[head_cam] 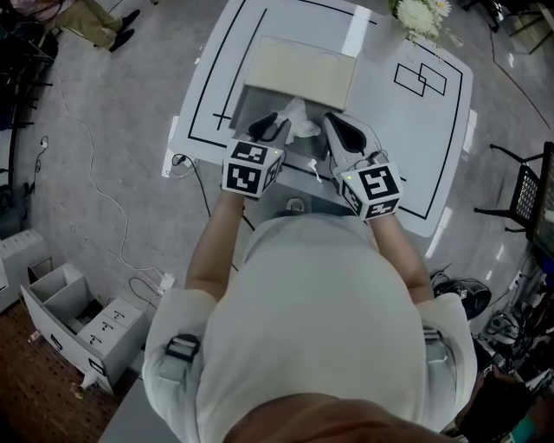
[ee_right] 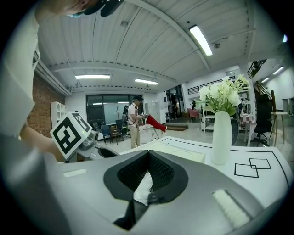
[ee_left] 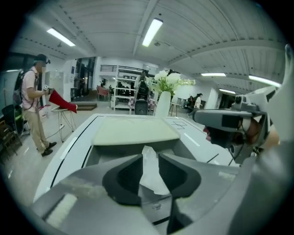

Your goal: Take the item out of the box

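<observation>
An open grey box (head_cam: 247, 102) stands on the white table (head_cam: 407, 130), with its beige lid (head_cam: 303, 69) lying flat behind it. A crumpled white item (head_cam: 299, 121) sticks up inside the box. My left gripper (head_cam: 273, 130) is at the box's near left. In the left gripper view its jaws (ee_left: 149, 158) stand apart, and a strip of the white item (ee_left: 149, 174) rises between them. My right gripper (head_cam: 333, 123) is at the near right, and its jaws (ee_right: 148, 153) are shut on a fold of the white item (ee_right: 142, 189).
A white vase of flowers (head_cam: 420, 17) stands at the table's far right corner, also seen in the right gripper view (ee_right: 221, 137). Black lines mark the tabletop. A person (ee_left: 34, 105) stands across the room. A drawer unit (head_cam: 78, 324) and cables lie on the floor at left.
</observation>
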Demonstrator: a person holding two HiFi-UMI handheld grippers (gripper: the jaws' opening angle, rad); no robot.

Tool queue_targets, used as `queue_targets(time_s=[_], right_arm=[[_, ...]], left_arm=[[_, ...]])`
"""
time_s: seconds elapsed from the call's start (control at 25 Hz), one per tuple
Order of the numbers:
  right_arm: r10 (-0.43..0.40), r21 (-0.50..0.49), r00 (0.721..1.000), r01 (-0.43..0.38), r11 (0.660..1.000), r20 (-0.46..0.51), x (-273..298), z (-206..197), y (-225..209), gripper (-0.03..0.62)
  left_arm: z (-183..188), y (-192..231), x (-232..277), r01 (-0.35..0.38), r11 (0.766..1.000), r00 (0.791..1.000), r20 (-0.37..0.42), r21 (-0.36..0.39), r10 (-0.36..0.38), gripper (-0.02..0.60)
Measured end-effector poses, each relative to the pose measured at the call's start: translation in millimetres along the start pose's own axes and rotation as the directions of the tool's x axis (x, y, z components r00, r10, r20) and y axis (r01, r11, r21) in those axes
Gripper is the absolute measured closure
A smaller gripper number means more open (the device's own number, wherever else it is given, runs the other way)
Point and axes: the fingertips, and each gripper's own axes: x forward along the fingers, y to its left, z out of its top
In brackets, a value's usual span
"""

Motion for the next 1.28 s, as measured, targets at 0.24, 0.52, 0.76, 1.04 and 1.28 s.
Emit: queue_targets(time_s=[0.24, 0.52, 0.76, 1.04, 1.28], right_arm=[[0.000, 0.013, 1.000, 0.000, 1.000, -0.002, 3, -2, -6, 0.602], [0.000, 0.032, 1.000, 0.000, 0.999, -0.011, 4, -6, -13, 0.602], [0.006, 0.041, 1.000, -0.006, 0.999, -0.015, 6, -11, -18, 0.602], [0.004, 0.047, 1.000, -0.003, 0.999, -0.017, 6, -11, -19, 0.602], [0.000, 0.052, 1.000, 0.001, 0.999, -0.021, 3, -12, -20, 0.602]], left_arm=[[-9, -11, 16, 0.104, 0.982, 0.984, -0.162, 0.157, -0.078, 0.443], [-19, -22, 33, 0.204, 0.954, 0.942, -0.310, 0.219, -0.130, 0.442], [-29, -24, 48, 0.254, 0.925, 0.891, -0.441, 0.282, -0.111, 0.442], [-34, -20, 59, 0.265, 0.910, 0.873, -0.480, 0.320, -0.086, 0.442], [-37, -22, 64, 0.262, 0.915, 0.878, -0.469, 0.306, -0.094, 0.465]])
